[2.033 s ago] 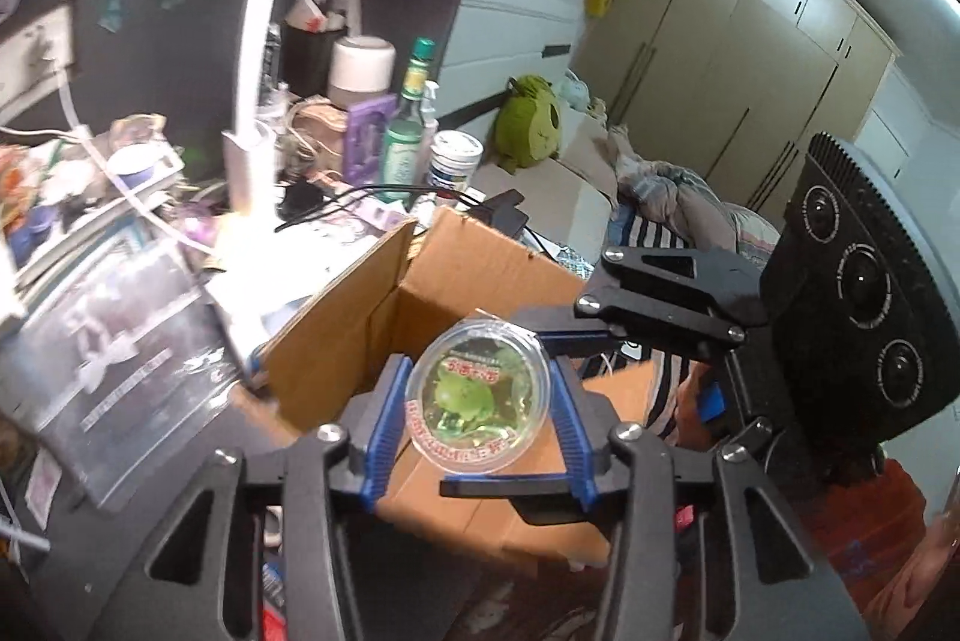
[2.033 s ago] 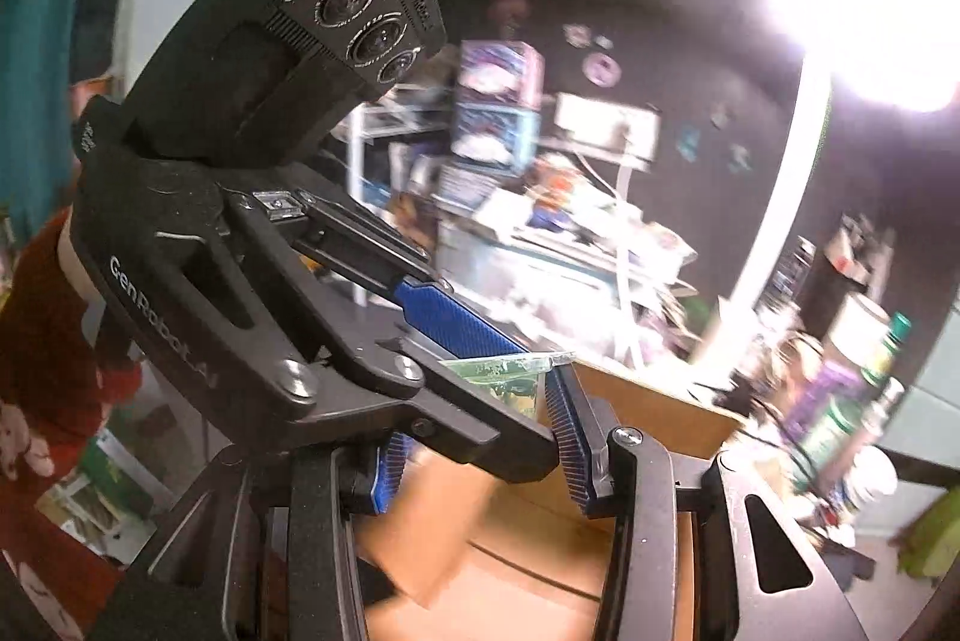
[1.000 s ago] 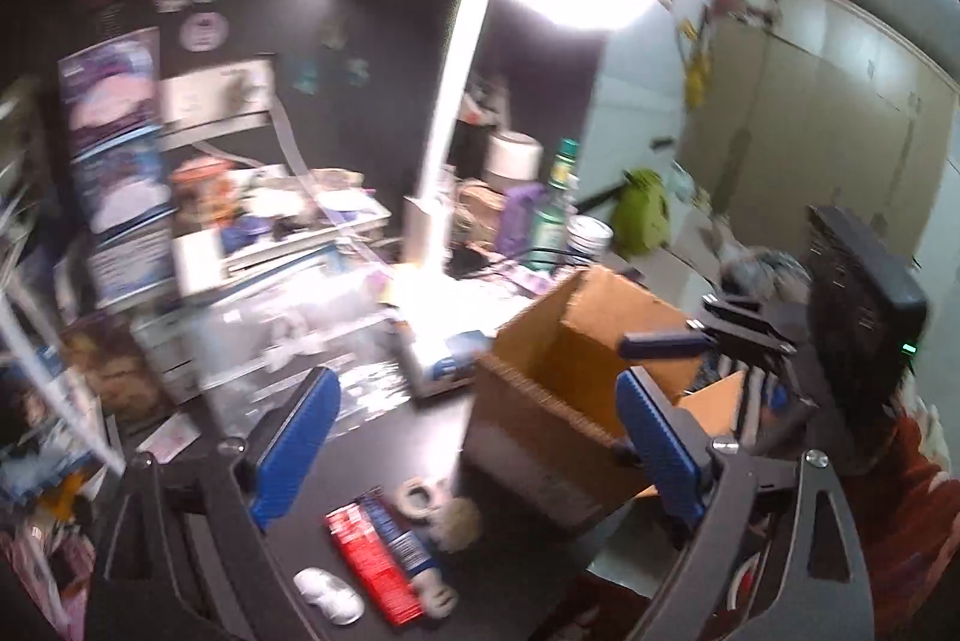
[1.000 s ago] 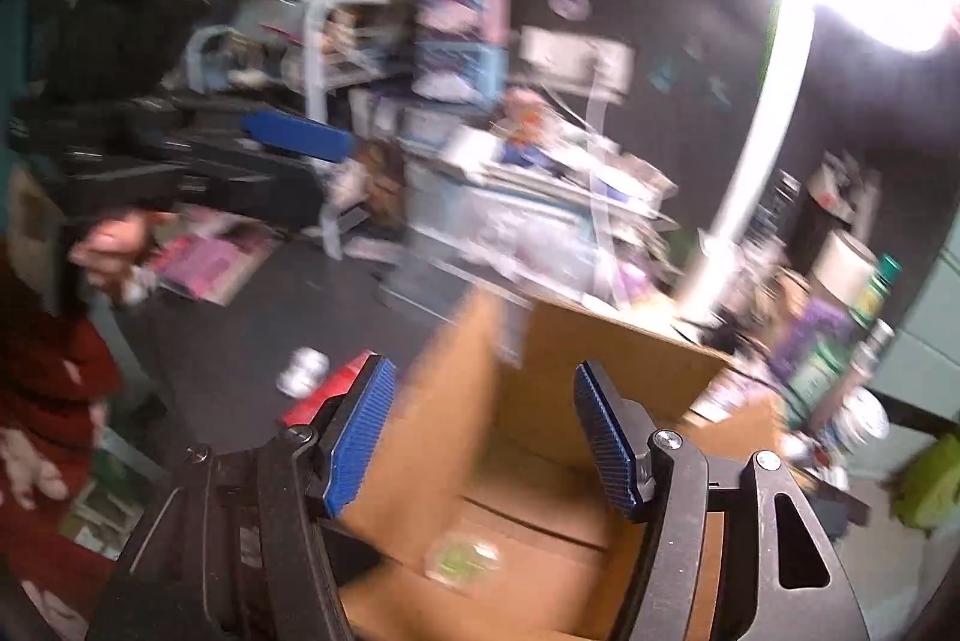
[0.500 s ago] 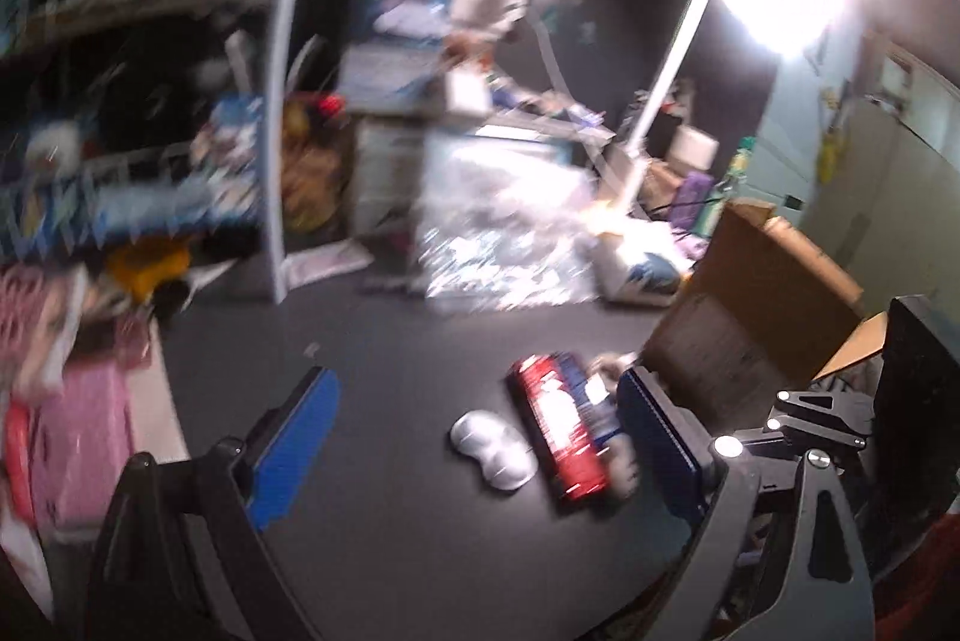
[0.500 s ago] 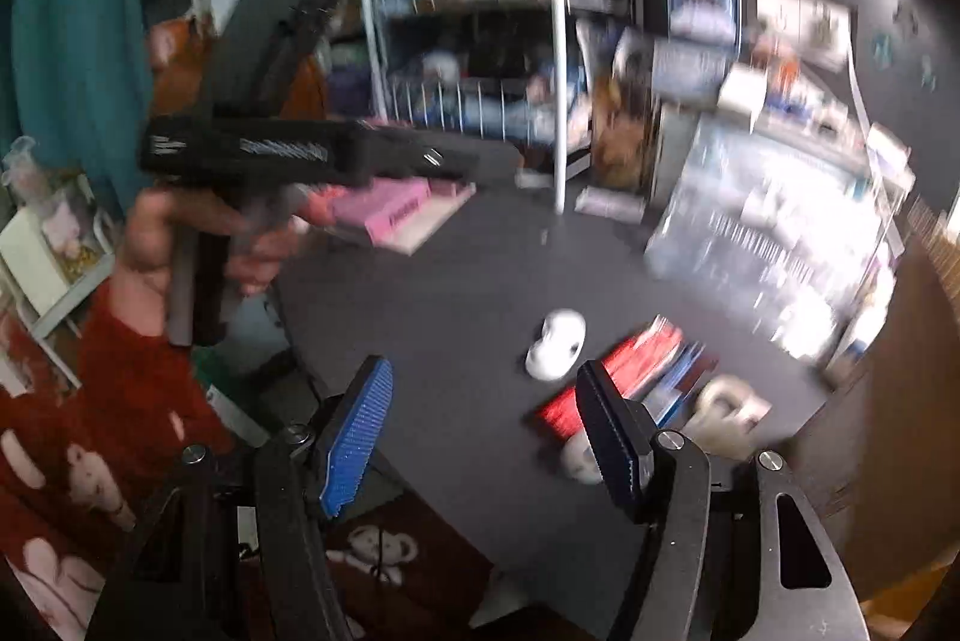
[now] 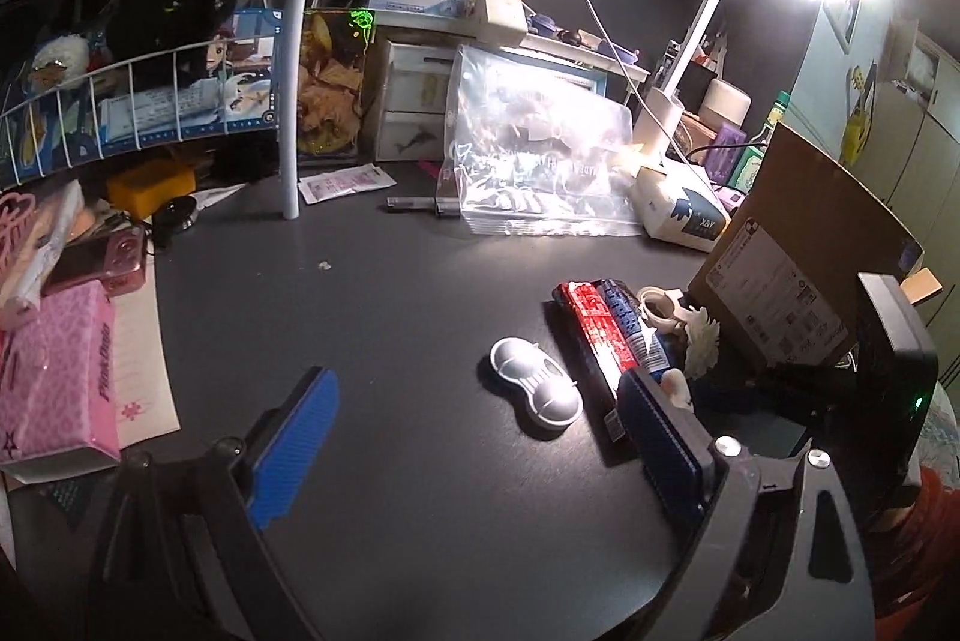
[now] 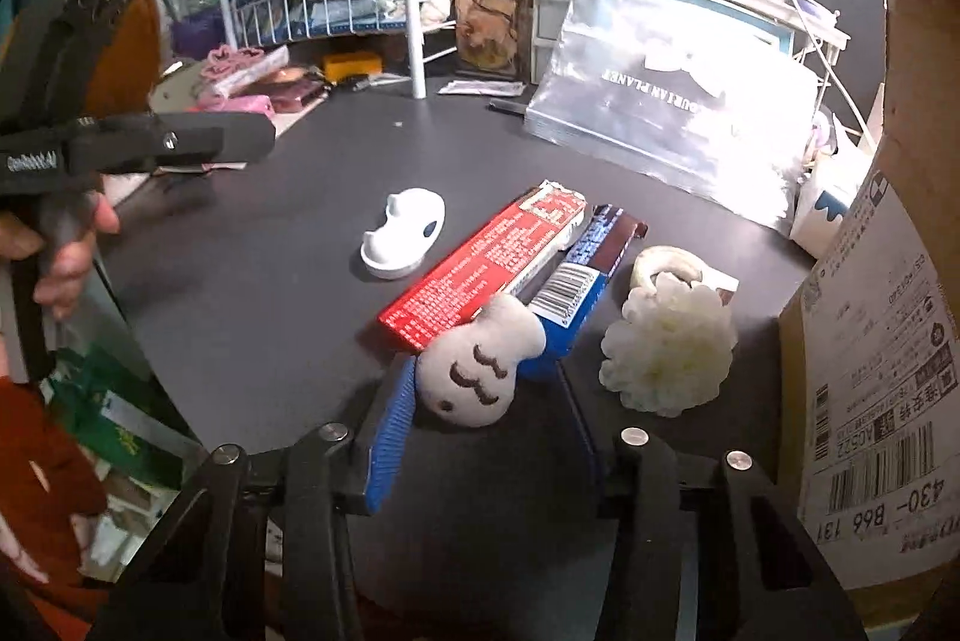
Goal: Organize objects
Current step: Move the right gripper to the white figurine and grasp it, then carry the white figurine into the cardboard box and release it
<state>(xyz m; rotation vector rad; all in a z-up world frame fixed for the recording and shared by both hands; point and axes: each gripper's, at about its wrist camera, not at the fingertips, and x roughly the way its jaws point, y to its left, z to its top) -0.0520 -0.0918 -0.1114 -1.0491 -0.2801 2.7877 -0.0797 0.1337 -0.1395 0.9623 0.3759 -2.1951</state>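
On the dark table a small white plush toy (image 8: 474,371) lies between the jaws of my right gripper (image 8: 486,413). The jaws are closing; the left pad touches the toy and a gap shows on the right. Beyond it lie a red box (image 8: 486,269), a blue packet (image 8: 585,269), a tape roll (image 8: 666,266), a white flower (image 8: 669,353) and a white twin-cup case (image 8: 405,236). My left gripper (image 7: 480,437) hovers wide open above the table, just short of the same case (image 7: 536,389), holding nothing.
An open cardboard box (image 8: 870,341) stands close on the right. A clear plastic bag (image 7: 540,167), a lamp base (image 7: 657,116) and drawers line the back. A pink tissue pack (image 7: 54,383), a camera (image 7: 99,263) and a wire rack (image 7: 150,101) crowd the left.
Both grippers have come down from over the cardboard box to the table. The right jaws have narrowed around the plush toy. The left jaws stay wide apart.
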